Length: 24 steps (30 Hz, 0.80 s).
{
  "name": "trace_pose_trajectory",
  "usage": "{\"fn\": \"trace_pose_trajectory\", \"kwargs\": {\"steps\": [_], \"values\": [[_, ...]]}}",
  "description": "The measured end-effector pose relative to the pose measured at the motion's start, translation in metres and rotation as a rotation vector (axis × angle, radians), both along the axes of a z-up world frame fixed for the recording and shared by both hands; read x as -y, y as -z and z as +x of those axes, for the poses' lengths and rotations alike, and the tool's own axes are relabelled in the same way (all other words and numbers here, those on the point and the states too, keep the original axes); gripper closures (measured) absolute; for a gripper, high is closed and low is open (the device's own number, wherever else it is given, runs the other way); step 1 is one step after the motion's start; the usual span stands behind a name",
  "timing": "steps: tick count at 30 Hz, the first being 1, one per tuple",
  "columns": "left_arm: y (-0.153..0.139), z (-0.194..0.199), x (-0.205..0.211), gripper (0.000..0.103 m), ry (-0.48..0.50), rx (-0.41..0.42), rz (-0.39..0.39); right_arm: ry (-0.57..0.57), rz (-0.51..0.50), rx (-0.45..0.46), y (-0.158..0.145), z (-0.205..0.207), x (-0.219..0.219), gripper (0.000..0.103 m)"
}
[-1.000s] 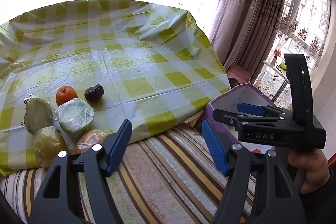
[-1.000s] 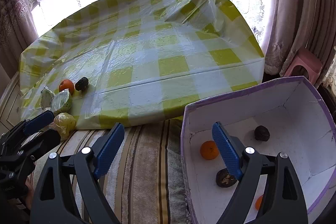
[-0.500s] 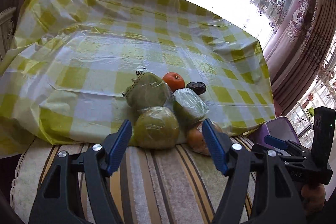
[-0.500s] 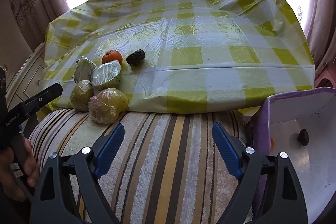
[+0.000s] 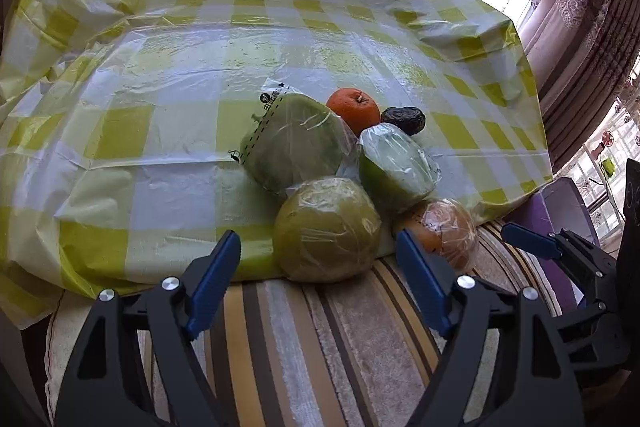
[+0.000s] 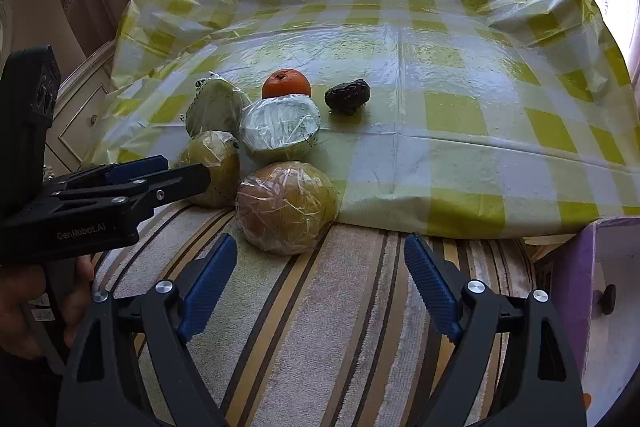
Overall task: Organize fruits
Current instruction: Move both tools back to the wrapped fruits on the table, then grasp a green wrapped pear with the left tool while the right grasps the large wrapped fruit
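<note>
Several plastic-wrapped fruits lie in a pile at the near edge of the checked cloth: a yellow-green one [image 5: 326,229] [image 6: 212,167], a brownish-orange one [image 5: 446,231] [image 6: 286,207], a green one [image 5: 294,143] [image 6: 216,105] and a pale cut one [image 5: 396,167] [image 6: 280,127]. Behind them sit a bare orange [image 5: 354,109] [image 6: 286,85] and a dark wrinkled fruit [image 5: 403,119] [image 6: 347,95]. My left gripper [image 5: 318,275] is open, just short of the yellow-green fruit. My right gripper [image 6: 320,275] is open, just short of the brownish-orange fruit.
A purple-rimmed white box [image 6: 600,287] [image 5: 560,203] stands at the right with small fruits inside. A striped cushion [image 6: 320,327] lies under both grippers. The yellow-checked plastic cloth [image 6: 460,107] covers the surface behind. Curtains and windows lie beyond.
Both grippers have swung left from the box toward the fruit pile and moved closer to it. Both stay open and empty.
</note>
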<state>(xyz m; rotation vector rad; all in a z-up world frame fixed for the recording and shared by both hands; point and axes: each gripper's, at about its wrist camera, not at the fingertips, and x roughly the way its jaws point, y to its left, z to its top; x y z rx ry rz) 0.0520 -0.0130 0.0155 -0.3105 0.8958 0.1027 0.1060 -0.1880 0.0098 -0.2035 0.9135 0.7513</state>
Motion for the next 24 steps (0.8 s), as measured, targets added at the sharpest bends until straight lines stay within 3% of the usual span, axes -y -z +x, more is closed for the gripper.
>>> {"fn": "trace_pose_trajectory", "kwargs": {"steps": [3, 8, 22, 24], "values": [[0.002, 0.007, 0.0, 0.024, 0.014, -0.015, 0.021, -0.01, -0.016, 0.008, 0.002, 0.0, -0.008, 0.02], [0.006, 0.011, 0.009, 0.044, 0.06, -0.028, 0.054, -0.022, -0.028, 0.021, 0.003, 0.0, -0.018, 0.02], [-0.002, -0.02, -0.006, 0.046, -0.04, 0.056, 0.018, -0.043, -0.057, 0.053, 0.006, 0.002, -0.043, 0.021], [-0.003, -0.025, -0.007, 0.046, -0.048, 0.065, 0.015, -0.045, -0.066, 0.06, 0.007, 0.002, -0.046, 0.027]]}}
